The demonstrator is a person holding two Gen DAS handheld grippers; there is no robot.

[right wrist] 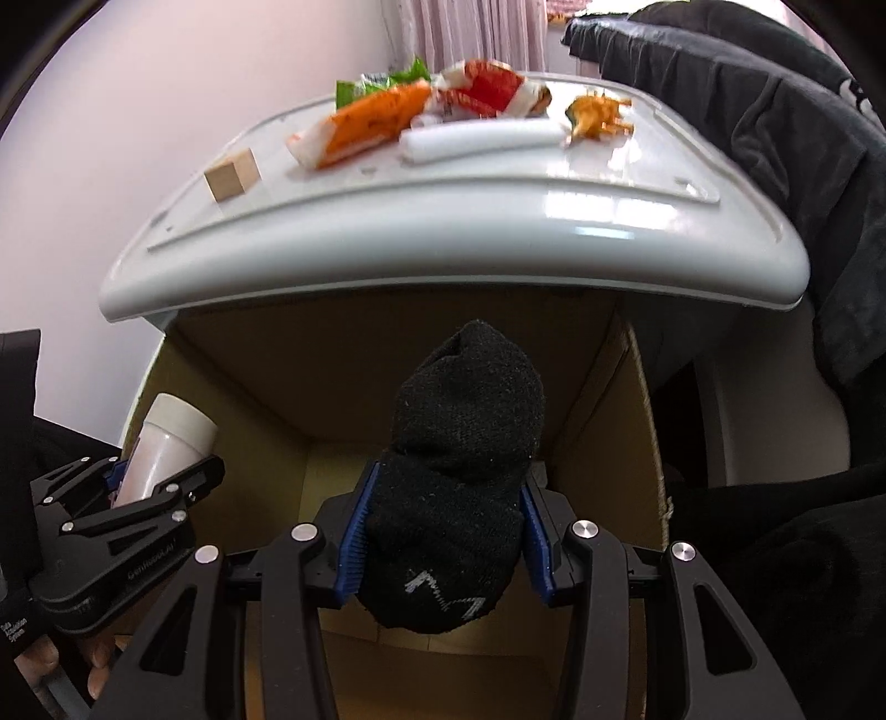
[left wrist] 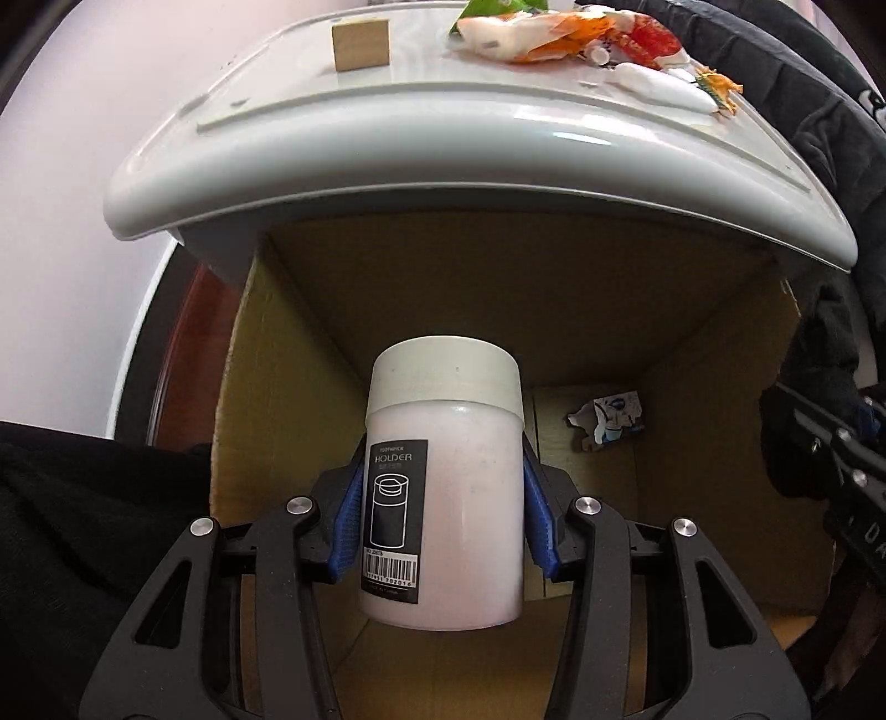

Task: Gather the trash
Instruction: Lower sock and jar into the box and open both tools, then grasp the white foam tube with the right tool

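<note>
My left gripper (left wrist: pixel 440 498) is shut on a white toothpick holder jar (left wrist: pixel 443 487) with a black label, held over an open cardboard box (left wrist: pixel 310 310). The jar (right wrist: pixel 166 448) and left gripper (right wrist: pixel 160 482) also show at the left of the right wrist view. My right gripper (right wrist: pixel 440 531) is shut on a black sock (right wrist: pixel 459 459), held over the same box (right wrist: pixel 266 365). A crumpled wrapper (left wrist: pixel 609 415) lies on the box floor. Orange, red and green wrappers (right wrist: pixel 421 116) and a white roll (right wrist: pixel 482 138) lie on a white table (right wrist: pixel 443 221) above the box.
A small wooden cube (right wrist: pixel 232 173) stands at the table's left; it also shows in the left wrist view (left wrist: pixel 360 44). Orange scraps (right wrist: pixel 598 113) lie at the table's right. Black clothing (right wrist: pixel 775 138) hangs at the right. A pale wall is on the left.
</note>
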